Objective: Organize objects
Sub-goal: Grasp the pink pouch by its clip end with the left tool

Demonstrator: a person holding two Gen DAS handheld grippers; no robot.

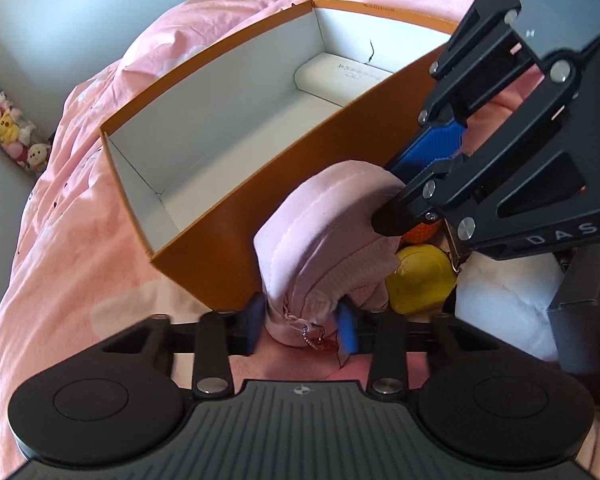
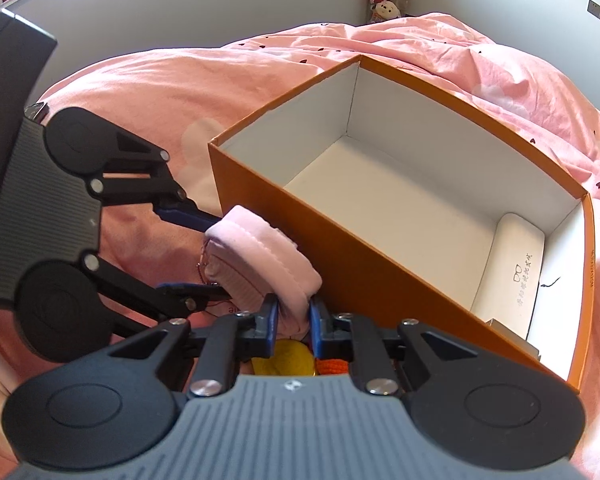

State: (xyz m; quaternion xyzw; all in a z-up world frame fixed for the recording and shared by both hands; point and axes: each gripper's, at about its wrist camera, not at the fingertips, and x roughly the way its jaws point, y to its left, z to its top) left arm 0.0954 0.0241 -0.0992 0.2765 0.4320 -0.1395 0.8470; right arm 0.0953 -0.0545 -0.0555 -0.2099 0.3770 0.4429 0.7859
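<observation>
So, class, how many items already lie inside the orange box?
1 for certain: a white glasses case lying against one end wall of the orange box. A small object at the near corner beside it is partly hidden, so there may be more.

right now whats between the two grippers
A folded pink cloth, pinched by the left gripper and right gripper at opposite ends; right wrist view shows it.

orange box (image 2: 340, 264) white inside, pale pink pouch (image 2: 260, 264), pink bedding (image 1: 60, 240).

pink pouch (image 1: 324, 236): soft matt cloth, stitched seams. Orange box (image 1: 228, 240): smooth matt cardboard, white inside. Glasses case (image 2: 512, 264): smooth white. Bedsheet (image 1: 60, 240): wrinkled pink cloth. Gripper pads (image 1: 348, 328): textured blue.
</observation>
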